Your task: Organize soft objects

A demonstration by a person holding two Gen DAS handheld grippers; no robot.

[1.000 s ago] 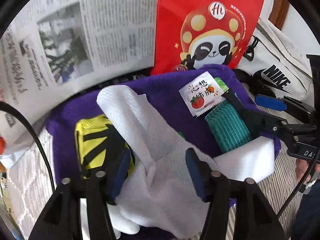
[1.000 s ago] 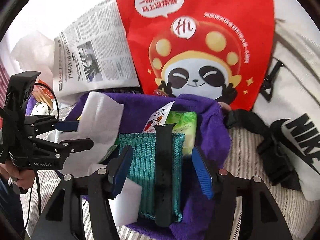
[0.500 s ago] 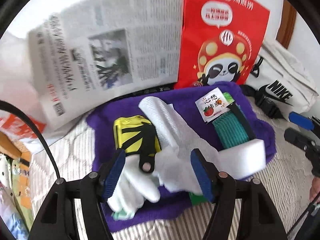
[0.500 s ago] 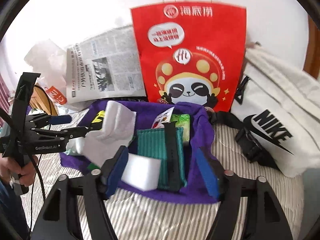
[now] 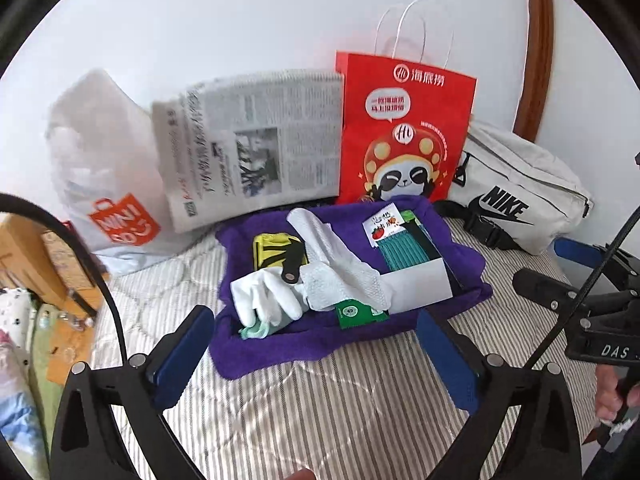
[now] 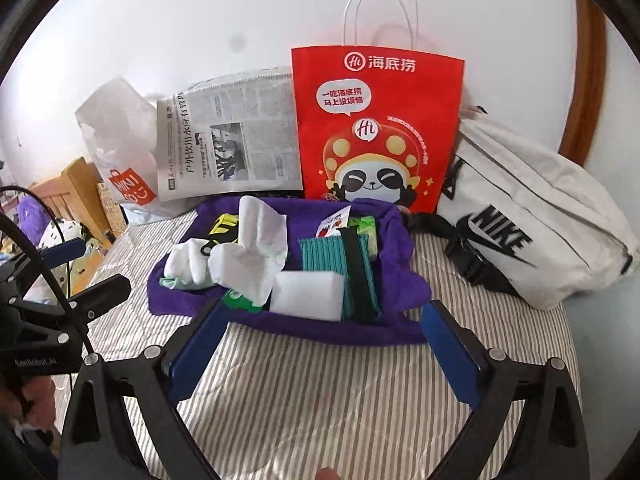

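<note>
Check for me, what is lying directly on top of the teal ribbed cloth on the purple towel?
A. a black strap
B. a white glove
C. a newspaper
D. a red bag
A: a black strap runs lengthwise over the teal ribbed cloth, which lies on the purple towel.

Purple towel [image 5: 280, 344] at centre on striped bed [image 5: 320, 408], piled with white cloth [image 5: 340, 256], glove [image 5: 268, 296], teal pad [image 5: 402, 252]. Left hand-held gripper [image 5: 316, 356] empty, jaws just opened wide.

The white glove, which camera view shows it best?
The left wrist view: the white glove faces it, fingers spread on the purple towel. In the right wrist view the glove looks smaller and sideways, partly behind a white cloth.
</note>
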